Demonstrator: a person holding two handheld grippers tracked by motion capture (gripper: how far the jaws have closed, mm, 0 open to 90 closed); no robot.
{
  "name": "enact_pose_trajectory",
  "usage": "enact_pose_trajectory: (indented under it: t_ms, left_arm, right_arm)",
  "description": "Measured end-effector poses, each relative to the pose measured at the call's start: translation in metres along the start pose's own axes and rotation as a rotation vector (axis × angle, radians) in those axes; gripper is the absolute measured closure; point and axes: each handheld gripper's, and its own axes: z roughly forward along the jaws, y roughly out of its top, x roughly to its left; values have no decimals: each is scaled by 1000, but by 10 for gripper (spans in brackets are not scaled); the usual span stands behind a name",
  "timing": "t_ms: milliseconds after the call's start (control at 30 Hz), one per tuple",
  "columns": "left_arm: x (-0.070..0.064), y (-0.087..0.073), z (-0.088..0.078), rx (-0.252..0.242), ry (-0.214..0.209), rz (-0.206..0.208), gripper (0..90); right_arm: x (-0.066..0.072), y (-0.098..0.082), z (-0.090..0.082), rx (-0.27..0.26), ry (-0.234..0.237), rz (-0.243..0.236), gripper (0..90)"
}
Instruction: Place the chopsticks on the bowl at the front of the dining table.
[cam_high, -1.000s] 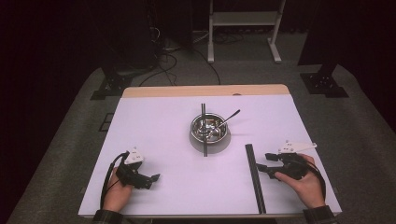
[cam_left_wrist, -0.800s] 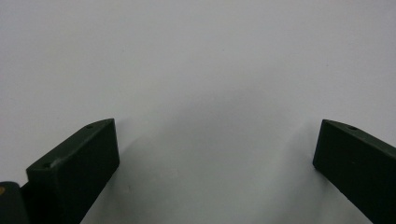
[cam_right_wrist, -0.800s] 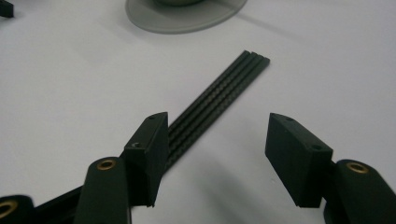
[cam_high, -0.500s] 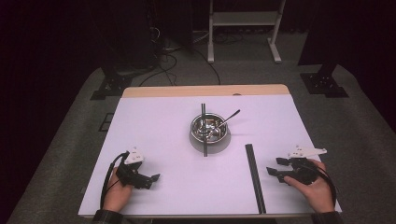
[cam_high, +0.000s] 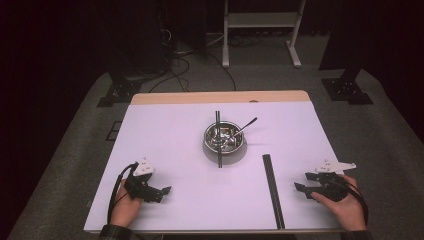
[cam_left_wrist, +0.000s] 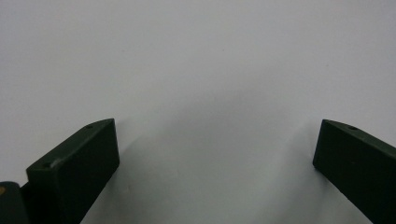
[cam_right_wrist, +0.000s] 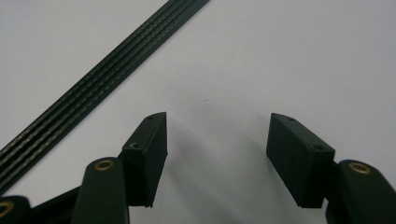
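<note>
The left gripper (cam_high: 162, 191) rests low over the white table (cam_high: 170, 140) near its front-left corner, jaws spread wide with only bare tabletop between them, as the left gripper view confirms (cam_left_wrist: 215, 154). The right gripper (cam_high: 302, 182) sits near the front-right corner, jaws parted to a moderate gap and holding nothing; the right gripper view shows bare surface between them (cam_right_wrist: 217, 140). Nearest to it, a long black ribbed strip (cam_high: 273, 190) lies flat on the table, running from the front edge towards the centre, just beside the right gripper on its inner side and apart from it (cam_right_wrist: 93, 88). At the table's centre stands a round shiny metal bowl (cam_high: 225, 138). A thin black rod (cam_high: 218, 150) lies across its rim, and a dark-handled utensil (cam_high: 247, 124) leans out towards the far-right.
</note>
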Motion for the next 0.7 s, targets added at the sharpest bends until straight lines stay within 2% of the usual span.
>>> enact_pose_trajectory:
  t_ms: [533,667,700]
  left_arm:
    - [0,0,0,-1,0,0,0]
    - [0,0,0,1,0,2,0]
    - [0,0,0,1,0,2,0]
  right_arm:
    - [0,-6,0,-4,-18,-34,361]
    - [1,-9,0,-26,-18,-41,355]
    - [1,-12,1,-45,-17,-41,344]
